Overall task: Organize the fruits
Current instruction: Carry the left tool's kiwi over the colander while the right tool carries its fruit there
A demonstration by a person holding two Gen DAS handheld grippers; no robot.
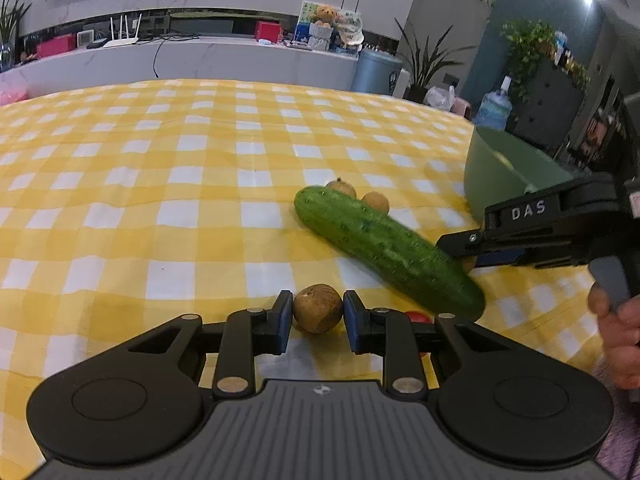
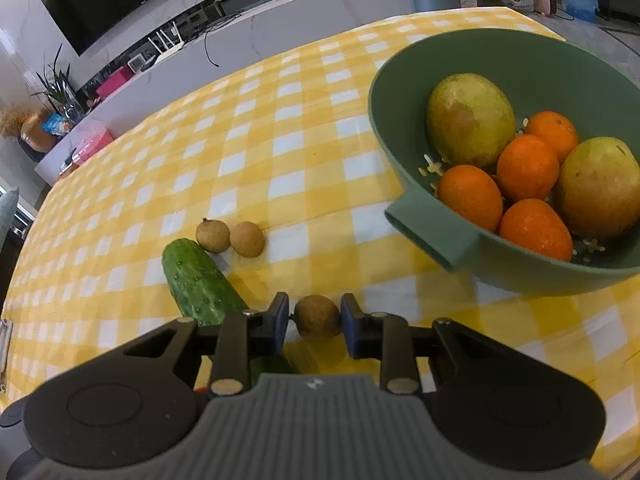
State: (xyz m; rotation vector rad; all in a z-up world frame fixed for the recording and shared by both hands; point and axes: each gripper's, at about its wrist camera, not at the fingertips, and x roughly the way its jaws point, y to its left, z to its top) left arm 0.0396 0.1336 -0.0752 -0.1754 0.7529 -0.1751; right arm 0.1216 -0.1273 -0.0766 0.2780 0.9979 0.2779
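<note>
My left gripper (image 1: 317,314) is shut on a small brown longan (image 1: 318,308) just above the yellow checked cloth. My right gripper (image 2: 315,317) is shut on another longan (image 2: 318,317); it shows from the side in the left wrist view (image 1: 460,249), behind the cucumber's near end. A green cucumber (image 1: 386,246) lies slanted on the cloth, also in the right wrist view (image 2: 198,282). Two more longans (image 2: 230,237) lie beside its far end. A green bowl (image 2: 434,224) at the right holds mangoes (image 2: 470,118) and oranges (image 2: 528,168).
A small red thing (image 1: 418,317), partly hidden, sits behind my left gripper's right finger. The bowl's handle (image 2: 432,226) juts toward my right gripper. The table (image 1: 160,184) stretches far to the left and back. A counter with a TV stands beyond it.
</note>
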